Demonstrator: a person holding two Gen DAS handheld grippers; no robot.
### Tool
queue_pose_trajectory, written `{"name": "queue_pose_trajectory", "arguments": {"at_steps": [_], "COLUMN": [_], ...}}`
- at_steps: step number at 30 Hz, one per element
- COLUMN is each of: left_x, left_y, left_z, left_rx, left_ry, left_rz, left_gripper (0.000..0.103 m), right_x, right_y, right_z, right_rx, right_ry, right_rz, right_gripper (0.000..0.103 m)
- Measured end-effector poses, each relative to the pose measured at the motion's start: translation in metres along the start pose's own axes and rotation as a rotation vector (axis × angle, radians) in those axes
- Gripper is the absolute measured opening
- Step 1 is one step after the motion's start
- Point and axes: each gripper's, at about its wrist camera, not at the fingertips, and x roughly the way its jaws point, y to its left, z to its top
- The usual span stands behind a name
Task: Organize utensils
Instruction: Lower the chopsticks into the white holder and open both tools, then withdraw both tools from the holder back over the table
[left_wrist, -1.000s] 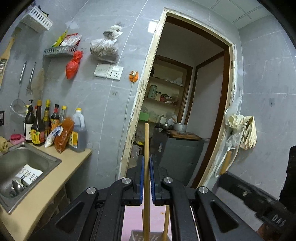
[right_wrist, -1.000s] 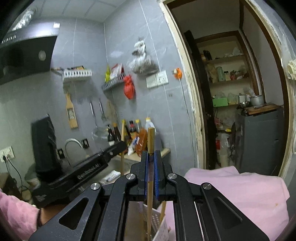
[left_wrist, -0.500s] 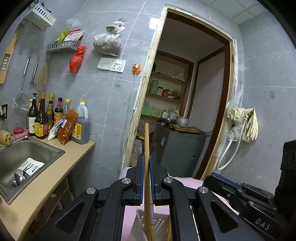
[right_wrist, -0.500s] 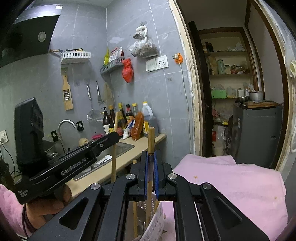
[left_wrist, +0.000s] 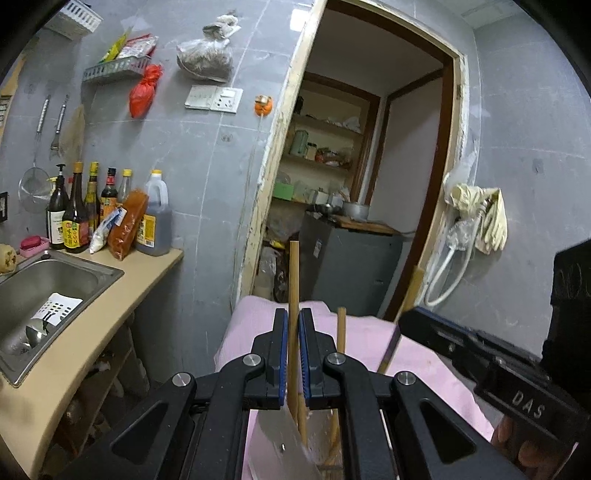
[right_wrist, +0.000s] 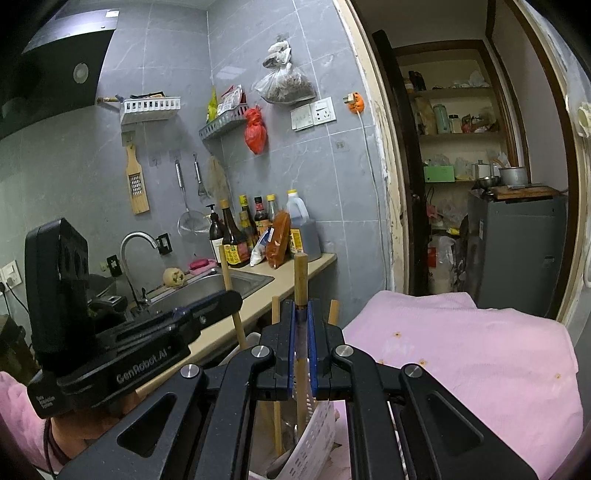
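Right now I have each gripper clamped on one upright wooden chopstick so both can drop into the white slotted holder on the pink cloth. Left gripper and right gripper point slightly downward, side by side; chopstick and chopstick stand above the holder.

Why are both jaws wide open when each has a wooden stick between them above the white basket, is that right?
Not quite. The jaws are shut, not wide open. The left gripper clamps a wooden stick in the left wrist view, and the right gripper clamps another stick above the white basket in the right wrist view.
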Motion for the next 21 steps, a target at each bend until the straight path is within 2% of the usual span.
{"name": "queue_pose_trajectory", "arguments": {"at_steps": [9,12,15,16,18,20,21], "left_x": [-0.001,-0.002,-0.003,-0.004,-0.007,-0.008,-0.009], "left_y": [0.001,-0.002,-0.003,-0.004,-0.006,-0.010,-0.012], "left_z": [-0.006,-0.006,-0.006,-0.006,-0.006,-0.006,-0.006], "left_rx": [-0.028,-0.029,-0.034,-0.036,-0.039,-0.041,-0.040], "left_ry": [0.059,0.065,0.061,0.058,0.051,0.050,0.052], "left_rz": [-0.023,-0.022,-0.023,-0.024,-0.021,-0.015,-0.010], "left_gripper": [0.007,0.009,0.020,0.027,0.035,0.044,0.048], "right_x": [-0.003,-0.010,-0.018,-0.021,-0.030,-0.038,-0.043], "right_y": [-0.006,-0.009,-0.013,-0.015,-0.020,-0.025,-0.028], "right_z": [-0.009,-0.011,-0.011,-0.011,-0.012,-0.012,-0.012], "right_rx": [0.037,0.052,0.060,0.062,0.069,0.076,0.083], "right_ry": [0.037,0.027,0.017,0.015,0.008,-0.001,-0.004], "right_rz": [-0.011,-0.025,-0.043,-0.051,-0.075,-0.099,-0.110], "right_gripper": [0.010,0.023,0.026,0.027,0.035,0.051,0.055]}}
